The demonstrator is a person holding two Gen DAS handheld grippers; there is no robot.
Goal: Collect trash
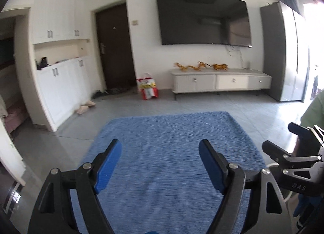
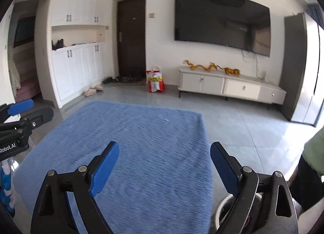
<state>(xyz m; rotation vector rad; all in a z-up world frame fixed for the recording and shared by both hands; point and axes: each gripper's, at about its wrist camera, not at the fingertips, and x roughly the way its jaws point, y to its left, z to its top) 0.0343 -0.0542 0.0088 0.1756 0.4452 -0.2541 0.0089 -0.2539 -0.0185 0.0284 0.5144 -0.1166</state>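
Left wrist view: left gripper (image 1: 160, 163) jaws wide, empty, over blue rug (image 1: 172, 132). Right gripper (image 2: 164, 166) likewise over rug, wide and empty.

A grey tiled floor (image 2: 243, 124) is covered in the middle by a blue rug (image 2: 129, 142). Beyond the rug, a red-and-yellow bag (image 2: 155, 82) is stood by the wall, slippers (image 2: 93, 90) are left to its left, and a low white cabinet (image 2: 230, 88) is set to its right.
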